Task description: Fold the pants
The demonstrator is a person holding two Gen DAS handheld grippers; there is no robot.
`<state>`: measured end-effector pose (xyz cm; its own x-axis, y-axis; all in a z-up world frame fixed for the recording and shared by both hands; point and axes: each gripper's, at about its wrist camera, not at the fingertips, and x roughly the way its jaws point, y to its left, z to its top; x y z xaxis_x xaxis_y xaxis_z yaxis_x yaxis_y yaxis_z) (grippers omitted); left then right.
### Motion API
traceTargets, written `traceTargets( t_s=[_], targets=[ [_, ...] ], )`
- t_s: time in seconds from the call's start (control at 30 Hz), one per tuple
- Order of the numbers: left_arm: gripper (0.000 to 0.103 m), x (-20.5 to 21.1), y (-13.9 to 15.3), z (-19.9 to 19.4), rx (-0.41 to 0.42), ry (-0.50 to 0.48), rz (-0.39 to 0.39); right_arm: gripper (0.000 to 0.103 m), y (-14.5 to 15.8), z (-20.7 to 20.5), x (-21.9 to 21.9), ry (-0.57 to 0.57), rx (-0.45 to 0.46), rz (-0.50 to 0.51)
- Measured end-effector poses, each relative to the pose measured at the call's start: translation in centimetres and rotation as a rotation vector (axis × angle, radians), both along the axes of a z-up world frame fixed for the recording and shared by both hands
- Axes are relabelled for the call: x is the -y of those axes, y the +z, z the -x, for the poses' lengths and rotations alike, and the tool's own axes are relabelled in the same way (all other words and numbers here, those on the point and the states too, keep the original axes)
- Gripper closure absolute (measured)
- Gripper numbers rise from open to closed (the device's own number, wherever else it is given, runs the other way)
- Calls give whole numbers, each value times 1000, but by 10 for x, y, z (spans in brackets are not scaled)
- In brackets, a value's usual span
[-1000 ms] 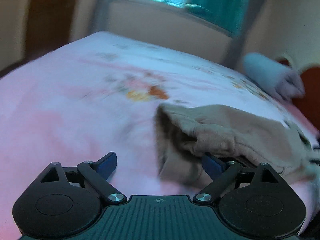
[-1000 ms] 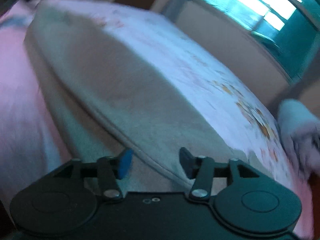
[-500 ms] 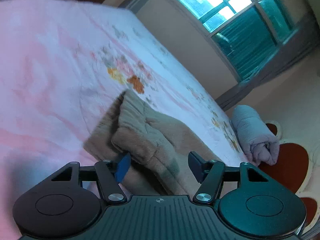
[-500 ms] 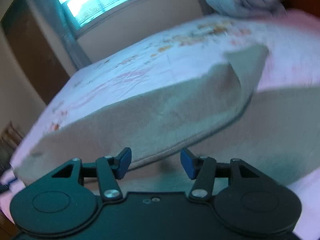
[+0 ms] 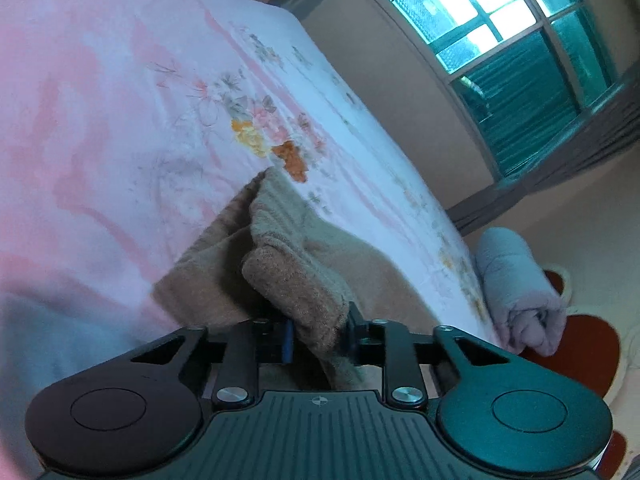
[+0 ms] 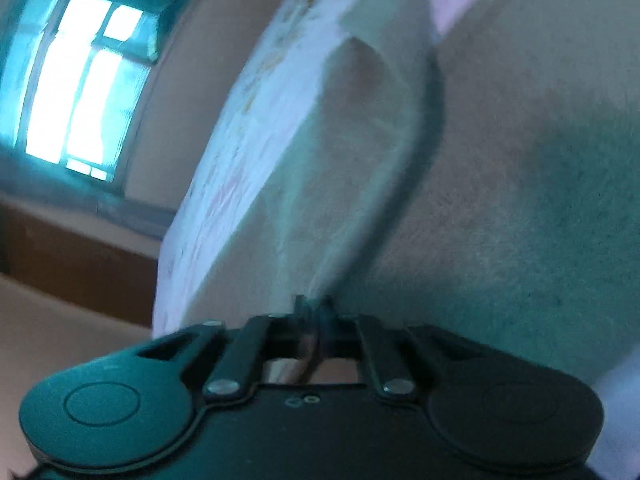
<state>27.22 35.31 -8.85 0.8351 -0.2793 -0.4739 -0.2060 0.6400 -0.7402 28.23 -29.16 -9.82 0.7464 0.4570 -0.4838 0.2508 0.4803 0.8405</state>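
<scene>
Both pairs of fingers, spread half a second ago, have since closed on the pants. On the left gripper (image 5: 320, 334) the fingers (image 5: 287, 340) pinch a thick bunched fold of the tan pants (image 5: 296, 288), which bulges up between them. On the right gripper (image 6: 316, 312) the fingers (image 6: 301, 307) are pressed nearly together, nipping a thin edge of the same cloth (image 6: 500, 184); this view is blurred and steeply tilted. From the left grip the pants trail away in rumpled layers across the bed (image 5: 100, 120), lying on its pink and white flowered sheet. From the right grip a raised flap runs forward, with a broad stretch of cloth beside it. A rolled pale blanket (image 5: 516, 292) sits at the bed's far edge, and a window (image 5: 500, 28) glows beyond.
</scene>
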Motion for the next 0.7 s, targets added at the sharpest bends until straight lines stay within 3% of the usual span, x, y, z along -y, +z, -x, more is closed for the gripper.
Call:
traceTargets(
  t_s=[0.1,0.27,0.33,0.4,0.43,0.5,0.53,0.57,0.63,0.7],
  targets=[
    [81,-6,22,-26,57,-33,27,103,25,-11,-4,51,79,52],
    [81,-18,82,-61,235,-91,67,103,122,-15,-11,87,338,189],
    [81,-23,85,-55,280,-125,84,103,145,10,-12,92,450,271],
    [81,-29,61,-39,221,-124,65,103,138,46,-18,124,499,360],
    [81,-31,42,-32,155,-131,47,103,119,61,-18,145,470,346],
    [81,-34,-2,-23,-21,-150,7,103,67,68,-27,220,267,395],
    [82,-33,-17,-20,-73,-158,-5,103,40,68,-29,237,152,399],
    [82,-32,-24,-15,-62,-148,5,103,20,69,-28,225,73,359],
    [82,-31,-22,-11,-34,-114,34,103,20,67,-29,192,95,338],
    [82,-25,-14,-15,-31,-119,-4,103,26,61,-32,188,104,352]
  ],
)
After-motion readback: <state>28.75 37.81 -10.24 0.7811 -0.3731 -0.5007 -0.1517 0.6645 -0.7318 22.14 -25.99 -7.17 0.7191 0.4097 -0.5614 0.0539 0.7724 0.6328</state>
